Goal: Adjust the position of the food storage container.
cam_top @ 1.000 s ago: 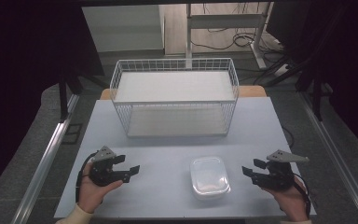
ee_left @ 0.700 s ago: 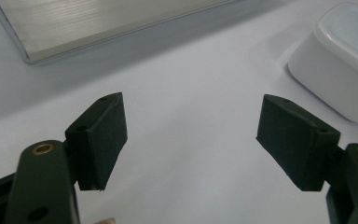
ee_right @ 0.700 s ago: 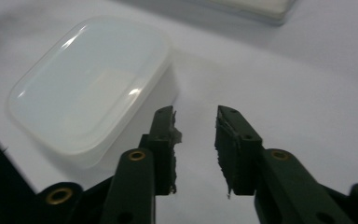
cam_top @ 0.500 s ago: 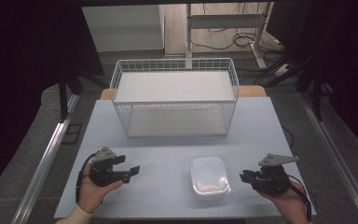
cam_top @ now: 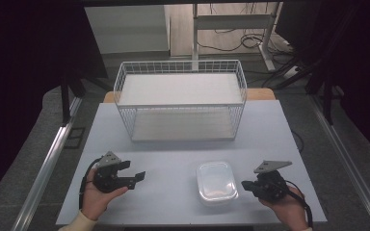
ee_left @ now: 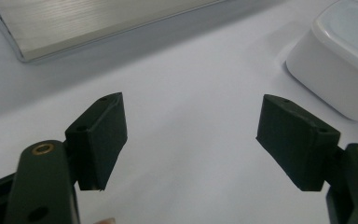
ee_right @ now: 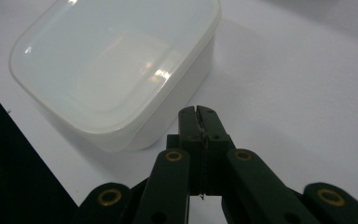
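A white lidded plastic container (cam_top: 216, 181) sits on the pale table near its front edge; it is also seen in the left gripper view (ee_left: 342, 56) and in the right gripper view (ee_right: 114, 70). My right gripper (cam_top: 245, 185) lies just right of the container, pointing at its side. Its jaws have just been closing and now meet with nothing between them (ee_right: 198, 112). My left gripper (cam_top: 138, 178) rests at the front left, open and empty (ee_left: 191, 140), aimed toward the container.
A white wire basket (cam_top: 180, 98) with a flat white board inside stands at the back middle of the table (cam_top: 168, 159). The table's front edge runs just below both hands. Dark floor and a metal rail (cam_top: 48, 163) lie to the left.
The right gripper's jaws have gone from spread to shut, and the hand has slid a little left toward the container. The left gripper has stayed put.
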Tool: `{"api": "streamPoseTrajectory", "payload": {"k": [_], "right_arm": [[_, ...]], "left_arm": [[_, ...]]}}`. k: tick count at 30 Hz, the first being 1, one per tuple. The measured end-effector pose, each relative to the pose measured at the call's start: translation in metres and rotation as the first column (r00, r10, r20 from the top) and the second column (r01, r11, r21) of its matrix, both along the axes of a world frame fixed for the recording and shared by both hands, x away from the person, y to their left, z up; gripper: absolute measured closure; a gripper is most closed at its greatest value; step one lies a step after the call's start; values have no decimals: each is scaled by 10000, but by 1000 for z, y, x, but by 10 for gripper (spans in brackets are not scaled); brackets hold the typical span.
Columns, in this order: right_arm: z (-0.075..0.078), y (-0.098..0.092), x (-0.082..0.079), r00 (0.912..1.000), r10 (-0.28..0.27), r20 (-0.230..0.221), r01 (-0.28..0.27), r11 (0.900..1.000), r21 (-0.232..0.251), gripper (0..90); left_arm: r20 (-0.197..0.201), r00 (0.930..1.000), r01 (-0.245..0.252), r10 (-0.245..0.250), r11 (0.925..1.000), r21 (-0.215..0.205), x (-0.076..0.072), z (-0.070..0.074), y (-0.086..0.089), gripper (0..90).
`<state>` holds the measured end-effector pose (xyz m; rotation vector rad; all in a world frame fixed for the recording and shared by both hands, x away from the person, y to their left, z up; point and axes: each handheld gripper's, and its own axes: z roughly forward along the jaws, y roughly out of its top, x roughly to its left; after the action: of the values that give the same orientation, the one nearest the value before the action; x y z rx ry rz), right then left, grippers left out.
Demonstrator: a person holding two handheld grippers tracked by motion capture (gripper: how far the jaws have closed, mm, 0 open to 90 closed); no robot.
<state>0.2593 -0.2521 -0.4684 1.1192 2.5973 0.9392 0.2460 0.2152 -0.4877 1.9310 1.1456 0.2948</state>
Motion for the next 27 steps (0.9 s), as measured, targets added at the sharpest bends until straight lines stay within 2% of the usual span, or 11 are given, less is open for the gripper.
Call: {"api": "streamPoseTrajectory", "payload": {"k": [10,15,19,27], "right_arm": [[-10,12,1,9990,119,-441,-131,9996,-268,896],[-10,21,2,9988,127,-479,-147,9991,-402,897],[-11,29,4,9980,196,-608,-214,9994,-280,897],[-12,46,10,9978,340,-578,-352,9992,-209,897]], "left_arm": [[-28,10000,-21,21,10000,1,0,0,0,239],[-12,10000,-6,6,10000,7,0,0,0,239],[-21,10000,-9,9,10000,13,0,0,0,239],[-35,10000,-22,22,10000,2,0,0,1,239]]}}
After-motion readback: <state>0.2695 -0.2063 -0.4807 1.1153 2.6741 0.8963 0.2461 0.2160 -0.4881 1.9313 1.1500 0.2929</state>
